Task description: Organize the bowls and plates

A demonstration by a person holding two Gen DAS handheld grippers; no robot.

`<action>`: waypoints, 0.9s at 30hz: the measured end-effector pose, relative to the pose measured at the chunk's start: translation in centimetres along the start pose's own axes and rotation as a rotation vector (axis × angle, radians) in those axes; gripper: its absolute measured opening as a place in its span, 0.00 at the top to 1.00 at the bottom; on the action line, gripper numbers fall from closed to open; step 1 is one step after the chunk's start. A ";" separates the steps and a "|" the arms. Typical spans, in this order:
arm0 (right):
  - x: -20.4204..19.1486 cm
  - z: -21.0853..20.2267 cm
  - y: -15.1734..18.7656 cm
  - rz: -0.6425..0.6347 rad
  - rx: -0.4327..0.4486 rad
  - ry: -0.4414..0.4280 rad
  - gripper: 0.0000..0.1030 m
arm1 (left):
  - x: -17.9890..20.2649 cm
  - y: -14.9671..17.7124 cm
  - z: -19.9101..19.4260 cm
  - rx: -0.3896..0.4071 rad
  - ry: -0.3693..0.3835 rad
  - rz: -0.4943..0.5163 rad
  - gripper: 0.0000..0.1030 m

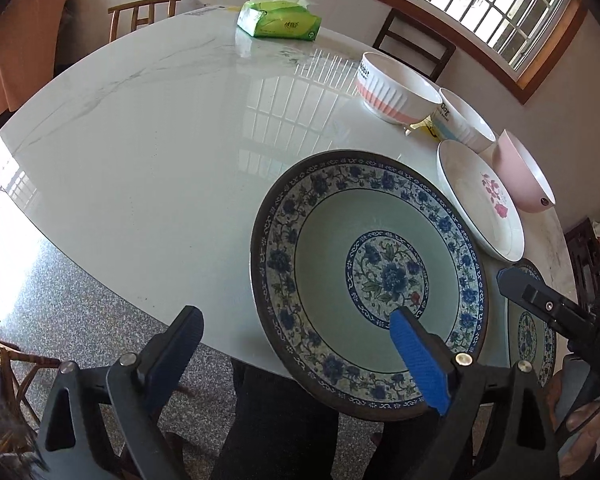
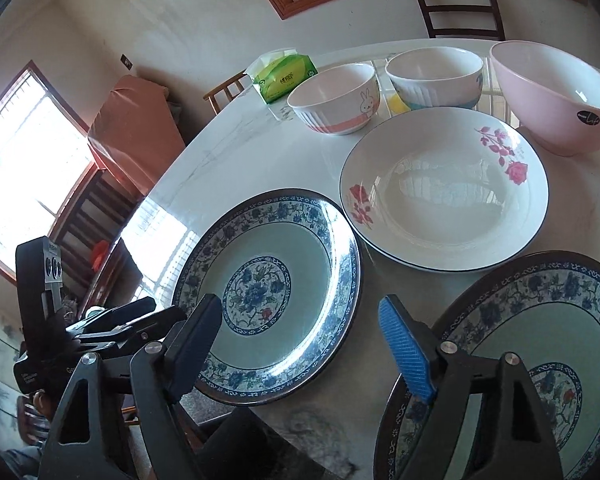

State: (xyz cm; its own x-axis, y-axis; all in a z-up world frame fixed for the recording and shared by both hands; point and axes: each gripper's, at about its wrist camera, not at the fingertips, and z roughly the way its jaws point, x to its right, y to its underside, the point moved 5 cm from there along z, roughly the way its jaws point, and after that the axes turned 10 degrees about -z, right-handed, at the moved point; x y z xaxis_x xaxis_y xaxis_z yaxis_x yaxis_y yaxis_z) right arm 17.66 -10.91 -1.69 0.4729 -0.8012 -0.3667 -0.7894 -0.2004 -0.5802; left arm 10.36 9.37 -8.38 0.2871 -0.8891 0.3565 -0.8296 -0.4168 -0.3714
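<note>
Blue-patterned plate on table edge, under open left claw (untouched)

The left gripper hangs with jaws apart over the near rim of a blue-and-white floral plate on a white marble table. Beyond it sit a rose-printed white plate, a pink bowl, two ribbed bowls and a green tissue pack.
</note>
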 end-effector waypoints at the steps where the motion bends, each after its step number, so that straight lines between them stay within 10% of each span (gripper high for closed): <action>1: 0.1 0.3 -0.1 0.003 -0.012 0.002 0.23 | -0.3 -0.2 0.2 -0.008 0.005 -0.014 0.12; 9: 0.6 2.6 -0.2 0.022 -0.081 -0.002 0.23 | -0.9 -0.9 0.4 -0.019 0.006 -0.037 0.30; 13: 0.7 3.3 0.0 0.038 -0.106 -0.014 0.28 | -0.7 -1.1 0.8 -0.017 -0.012 -0.020 0.74; 27: -1.3 6.0 -1.3 -0.056 -0.153 0.063 0.61 | -3.5 -5.8 -1.4 0.142 -0.076 -0.063 0.78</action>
State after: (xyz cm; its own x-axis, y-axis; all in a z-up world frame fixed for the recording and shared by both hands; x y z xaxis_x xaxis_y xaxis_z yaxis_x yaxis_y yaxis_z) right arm 20.38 -6.24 -4.83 0.4965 -0.8189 -0.2878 -0.8150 -0.3256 -0.4794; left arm 13.51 15.19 -6.32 0.3758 -0.8700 0.3192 -0.7346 -0.4896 -0.4697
